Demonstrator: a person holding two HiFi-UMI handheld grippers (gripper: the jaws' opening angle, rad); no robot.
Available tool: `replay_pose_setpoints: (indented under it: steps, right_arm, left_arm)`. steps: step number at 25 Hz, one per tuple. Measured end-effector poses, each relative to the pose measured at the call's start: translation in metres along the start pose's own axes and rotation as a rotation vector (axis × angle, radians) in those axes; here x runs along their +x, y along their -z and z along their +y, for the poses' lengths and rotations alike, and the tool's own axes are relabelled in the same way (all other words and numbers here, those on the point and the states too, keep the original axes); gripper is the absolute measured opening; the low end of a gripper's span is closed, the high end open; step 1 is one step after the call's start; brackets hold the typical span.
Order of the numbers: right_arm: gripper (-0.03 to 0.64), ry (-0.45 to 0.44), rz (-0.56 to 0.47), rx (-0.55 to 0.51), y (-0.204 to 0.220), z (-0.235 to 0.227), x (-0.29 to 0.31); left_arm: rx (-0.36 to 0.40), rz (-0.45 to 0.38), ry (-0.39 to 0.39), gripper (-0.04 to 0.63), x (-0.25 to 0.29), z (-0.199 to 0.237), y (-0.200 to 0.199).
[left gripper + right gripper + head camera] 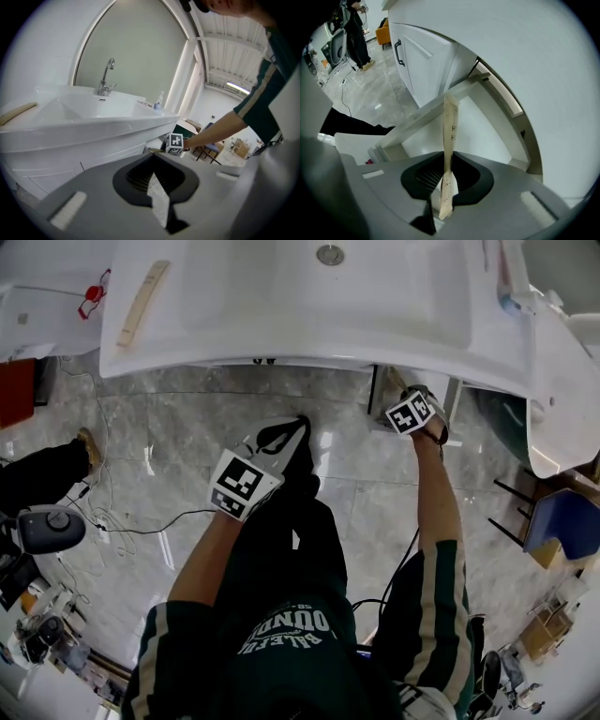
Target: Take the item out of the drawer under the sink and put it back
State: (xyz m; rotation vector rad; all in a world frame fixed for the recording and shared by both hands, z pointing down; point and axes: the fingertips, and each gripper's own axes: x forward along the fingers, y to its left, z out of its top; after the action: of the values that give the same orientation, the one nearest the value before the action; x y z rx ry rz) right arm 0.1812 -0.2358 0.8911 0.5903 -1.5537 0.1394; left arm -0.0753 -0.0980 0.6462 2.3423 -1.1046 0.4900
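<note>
Right gripper [447,157] of mine clamped a thin packet [450,123] printed "H", open drawer [485,137] just beyond it; my left gripper [153,159] was closed, empty.

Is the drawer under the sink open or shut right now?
Open. In the right gripper view the drawer is pulled out, its white inside showing.
</note>
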Motion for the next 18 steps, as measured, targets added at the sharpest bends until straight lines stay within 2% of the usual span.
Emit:
replay_pose_setpoints:
  steps: [7,12,18]
  right_arm:
    - [0.049,0.040,0.011,-0.086,0.009,0.006,-0.051]
    - [0.048,0.049,-0.033,-0.056,0.008,0.013,-0.100]
    - [0.048,0.056,-0.145,-0.037,-0.011,0.029,-0.171]
  left_arm:
    - [0.015,-0.018,0.013,0.051,-0.014,-0.016,-0.021]
    - [0.032,-0.037,0.034,0.051,-0.027,-0.033,-0.041]
    - [0.058,-0.050,0.043,0.051,-0.043,-0.047,-0.059]
